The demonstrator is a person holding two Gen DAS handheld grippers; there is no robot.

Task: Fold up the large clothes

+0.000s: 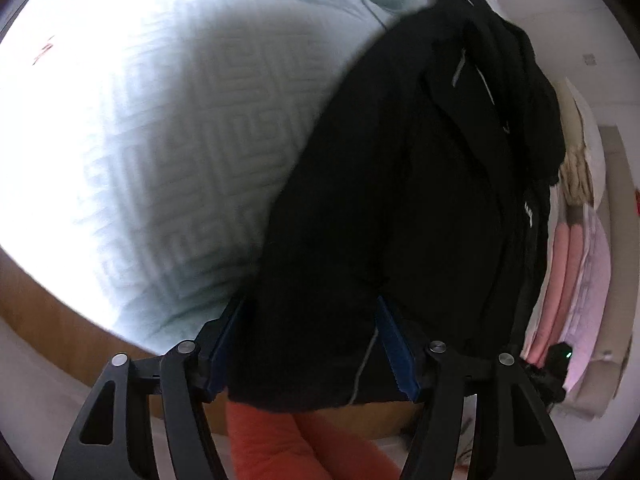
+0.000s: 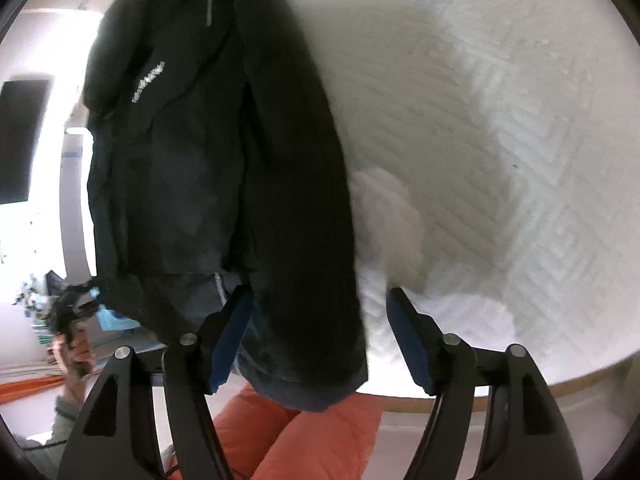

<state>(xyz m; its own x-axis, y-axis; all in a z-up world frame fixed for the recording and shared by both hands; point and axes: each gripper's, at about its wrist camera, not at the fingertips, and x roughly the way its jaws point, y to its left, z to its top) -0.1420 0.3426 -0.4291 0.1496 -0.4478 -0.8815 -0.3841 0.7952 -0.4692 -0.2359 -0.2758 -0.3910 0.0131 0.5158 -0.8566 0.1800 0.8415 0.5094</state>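
My left gripper (image 1: 314, 344) and right gripper (image 2: 316, 338) stand wide around the black jacket's (image 1: 400, 200) hem; it runs lengthwise toward frame top over the bed (image 1: 160, 140).

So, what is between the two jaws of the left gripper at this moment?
The hem of the black jacket lies in the gap of the left gripper; the jaws stand apart. The left wrist view shows this.

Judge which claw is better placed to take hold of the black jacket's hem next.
Left, probably. The black jacket fills the whole gap of the open left claw, hem between both pads. In the open right claw it hangs against one pad only, with the white bedspread showing beside it.
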